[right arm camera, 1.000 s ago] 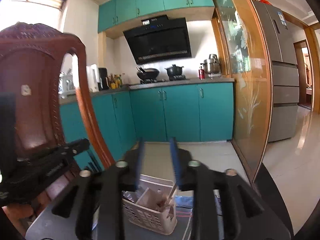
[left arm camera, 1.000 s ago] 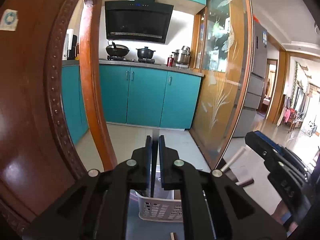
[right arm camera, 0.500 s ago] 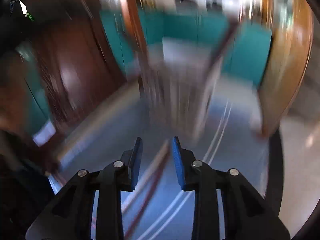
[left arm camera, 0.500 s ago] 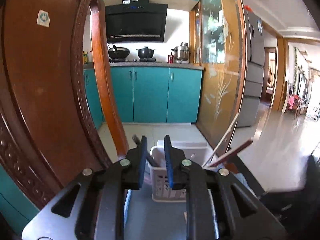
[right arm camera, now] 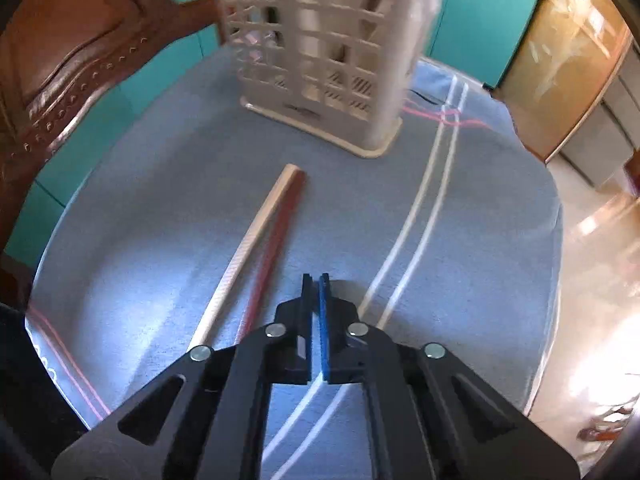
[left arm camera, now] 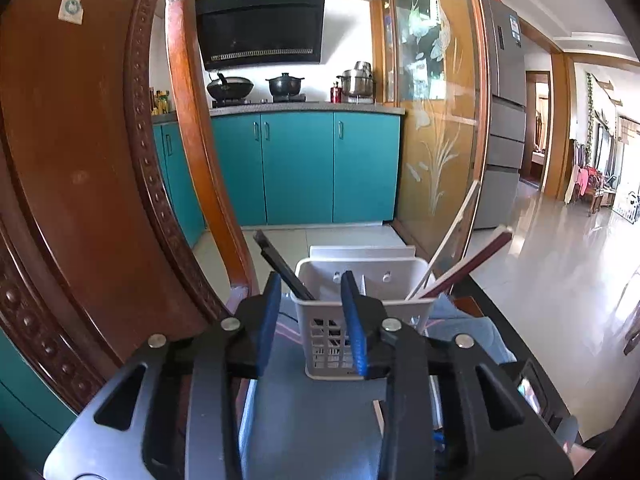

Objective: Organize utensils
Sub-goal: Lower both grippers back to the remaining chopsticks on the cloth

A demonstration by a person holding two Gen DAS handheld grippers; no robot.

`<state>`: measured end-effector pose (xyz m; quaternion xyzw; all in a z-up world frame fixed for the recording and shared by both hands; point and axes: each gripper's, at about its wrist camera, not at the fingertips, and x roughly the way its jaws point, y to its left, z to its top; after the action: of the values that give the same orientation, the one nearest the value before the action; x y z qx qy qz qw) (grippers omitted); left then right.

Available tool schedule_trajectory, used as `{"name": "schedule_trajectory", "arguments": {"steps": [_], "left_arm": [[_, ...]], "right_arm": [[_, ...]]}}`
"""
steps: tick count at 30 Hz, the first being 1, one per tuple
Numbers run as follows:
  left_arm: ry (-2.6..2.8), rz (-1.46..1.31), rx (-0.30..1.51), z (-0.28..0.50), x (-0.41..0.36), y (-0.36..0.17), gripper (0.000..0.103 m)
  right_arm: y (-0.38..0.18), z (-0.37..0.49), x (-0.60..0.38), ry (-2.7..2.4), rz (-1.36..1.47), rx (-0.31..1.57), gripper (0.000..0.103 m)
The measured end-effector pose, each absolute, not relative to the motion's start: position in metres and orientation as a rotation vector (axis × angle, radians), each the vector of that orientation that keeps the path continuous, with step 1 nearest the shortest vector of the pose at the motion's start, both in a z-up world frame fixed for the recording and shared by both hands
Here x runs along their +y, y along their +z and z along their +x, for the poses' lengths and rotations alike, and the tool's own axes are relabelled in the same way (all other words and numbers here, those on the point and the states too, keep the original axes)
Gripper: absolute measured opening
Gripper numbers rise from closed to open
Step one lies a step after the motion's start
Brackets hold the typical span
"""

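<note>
1. Your basket (left arm camera: 362,300) already holds several chopsticks (left arm camera: 466,276).
2. Two chopsticks (right arm camera: 256,248) remain lying on the worktop (right arm camera: 160,200).
3. Left claw (left arm camera: 310,320) is released; right claw (right arm camera: 315,300) is clenched, empty.

Left gripper (left arm camera: 312,316) went from clamped on a dark utensil to fingers apart; black chopsticks (left arm camera: 282,266) now stand in the basket (left arm camera: 400,272), frame centre. Right gripper (right arm camera: 315,308) closed from apart, tilted down over 2 chopsticks (right arm camera: 256,248) on the blue cloth (right arm camera: 480,240), centre-left.
</note>
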<state>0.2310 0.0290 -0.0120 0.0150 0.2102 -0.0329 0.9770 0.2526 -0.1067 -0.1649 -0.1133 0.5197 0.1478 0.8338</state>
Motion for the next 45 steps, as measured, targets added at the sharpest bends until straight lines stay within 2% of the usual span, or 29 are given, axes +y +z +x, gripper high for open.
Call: {"name": "schedule_trajectory", "arguments": {"steps": [6, 8, 10, 20, 23, 26, 32, 36, 45], "left_arm": [[-0.104, 0.013, 0.576, 0.248, 0.027, -0.041, 0.035], [-0.096, 0.012, 0.624, 0.255, 0.029, -0.05, 0.035], [-0.089, 0.002, 0.638, 0.257, 0.031, -0.054, 0.035], [-0.065, 0.0, 0.676, 0.26, 0.033, -0.064, 0.042], [-0.058, 0.004, 0.691, 0.26, 0.034, -0.069, 0.042], [-0.058, -0.003, 0.708, 0.259, 0.037, -0.071, 0.043], [-0.065, 0.01, 0.734, 0.259, 0.037, -0.078, 0.046], [-0.079, 0.019, 0.769, 0.26, 0.034, -0.087, 0.047], [-0.19, -0.012, 0.944, 0.274, 0.013, -0.128, 0.047]], "right_arm": [[-0.156, 0.263, -0.13, 0.342, -0.114, 1.114, 0.003], [-0.153, 0.258, -0.124, 0.399, -0.104, 1.11, 0.008], [-0.153, 0.251, -0.109, 0.415, -0.167, 1.094, 0.012], [-0.172, 0.247, -0.082, 0.32, -0.274, 1.052, 0.017], [-0.175, 0.255, -0.082, 0.323, -0.256, 1.062, 0.016], [-0.174, 0.256, -0.085, 0.335, -0.279, 1.081, 0.007], [-0.172, 0.263, -0.115, 0.327, -0.323, 1.125, 0.007], [-0.164, 0.27, -0.143, 0.319, -0.222, 1.11, 0.007], [-0.153, 0.286, -0.19, 0.199, 0.024, 1.096, 0.017]]}}
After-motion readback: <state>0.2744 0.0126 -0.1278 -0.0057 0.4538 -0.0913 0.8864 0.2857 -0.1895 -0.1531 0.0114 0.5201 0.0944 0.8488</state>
